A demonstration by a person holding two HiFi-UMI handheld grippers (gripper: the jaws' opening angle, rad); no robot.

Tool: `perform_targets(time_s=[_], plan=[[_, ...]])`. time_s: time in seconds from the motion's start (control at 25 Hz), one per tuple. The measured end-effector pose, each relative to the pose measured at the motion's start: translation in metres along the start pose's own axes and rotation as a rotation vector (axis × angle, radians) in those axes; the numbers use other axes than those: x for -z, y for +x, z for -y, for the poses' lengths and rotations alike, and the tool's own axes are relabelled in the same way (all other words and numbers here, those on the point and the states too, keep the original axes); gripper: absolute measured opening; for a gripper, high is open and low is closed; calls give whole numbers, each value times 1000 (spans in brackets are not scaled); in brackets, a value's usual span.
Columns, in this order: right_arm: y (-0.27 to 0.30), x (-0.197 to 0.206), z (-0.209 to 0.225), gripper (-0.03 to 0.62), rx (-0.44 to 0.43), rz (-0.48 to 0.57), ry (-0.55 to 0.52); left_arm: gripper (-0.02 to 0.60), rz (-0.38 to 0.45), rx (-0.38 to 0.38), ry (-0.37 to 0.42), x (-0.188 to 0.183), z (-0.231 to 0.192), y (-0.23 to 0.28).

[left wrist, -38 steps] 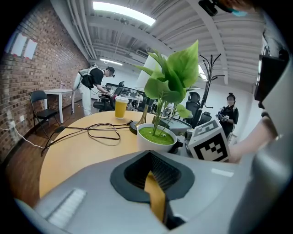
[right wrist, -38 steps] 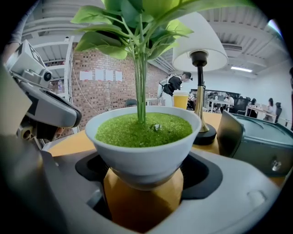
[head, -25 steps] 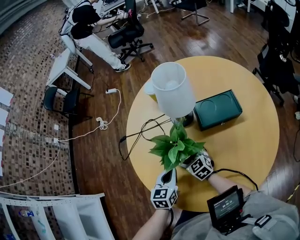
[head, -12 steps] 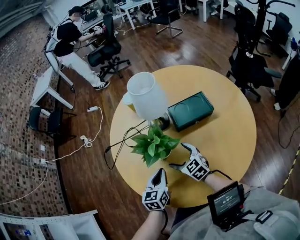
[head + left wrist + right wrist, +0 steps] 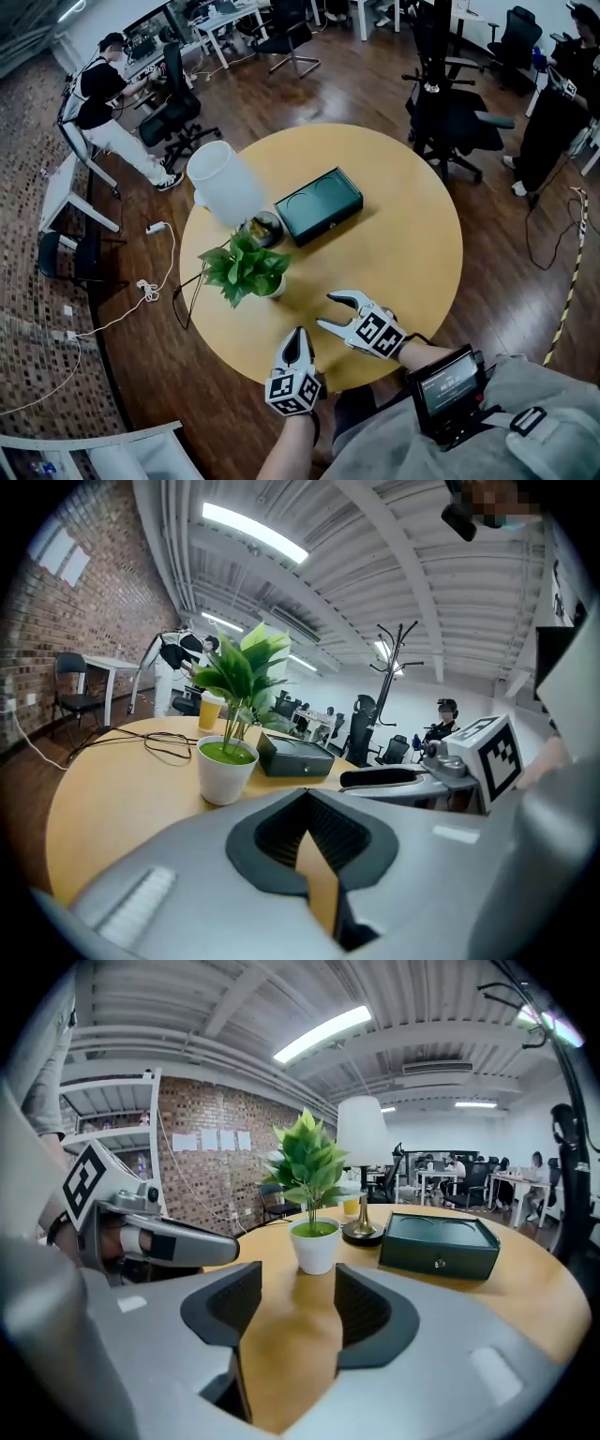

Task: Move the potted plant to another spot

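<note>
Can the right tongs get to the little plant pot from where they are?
Probably yes. Only bare table lies between the right tongs and the plant pot, straight ahead. Their jaws are closing with nothing between them.

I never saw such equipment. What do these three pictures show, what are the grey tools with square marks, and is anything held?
A person holds a two-jaw gripper in each hand; the marked cubes belong to them. One picture comes from a camera on the person's head, looking down. The others come from cameras riding on the left gripper and the right gripper. On the round table stand a plant, a lamp and a green box. Nothing is held: the left jaws are together; the right are closing with nothing between.
</note>
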State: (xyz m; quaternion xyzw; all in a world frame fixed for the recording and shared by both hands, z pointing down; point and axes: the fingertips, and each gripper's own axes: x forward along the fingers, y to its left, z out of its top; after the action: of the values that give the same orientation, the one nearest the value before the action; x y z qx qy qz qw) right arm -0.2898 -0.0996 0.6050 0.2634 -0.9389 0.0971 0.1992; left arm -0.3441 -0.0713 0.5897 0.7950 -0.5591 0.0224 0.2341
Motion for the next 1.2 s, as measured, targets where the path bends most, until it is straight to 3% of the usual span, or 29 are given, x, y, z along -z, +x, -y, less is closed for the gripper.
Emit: perform_targets(time_s=[0.2,0.36,0.52,0.72,1.2], plan=[[-74,8,-15,57,-51,67,1,0,43,-40,-8,16,65,-25],[-122,22,-28,9,-91,110,-31,0,94,-78,2,30,108,-46],[-170,20,-9,2,-122,125,-16,0,107,-90,11,22,161,-39],[-216,19,-18,2,-155,157,-7,0,119,-73,36,25,206,-54],[-293,56,-74,2,-116,119,83,0,110,19,26,53,251,-123]])
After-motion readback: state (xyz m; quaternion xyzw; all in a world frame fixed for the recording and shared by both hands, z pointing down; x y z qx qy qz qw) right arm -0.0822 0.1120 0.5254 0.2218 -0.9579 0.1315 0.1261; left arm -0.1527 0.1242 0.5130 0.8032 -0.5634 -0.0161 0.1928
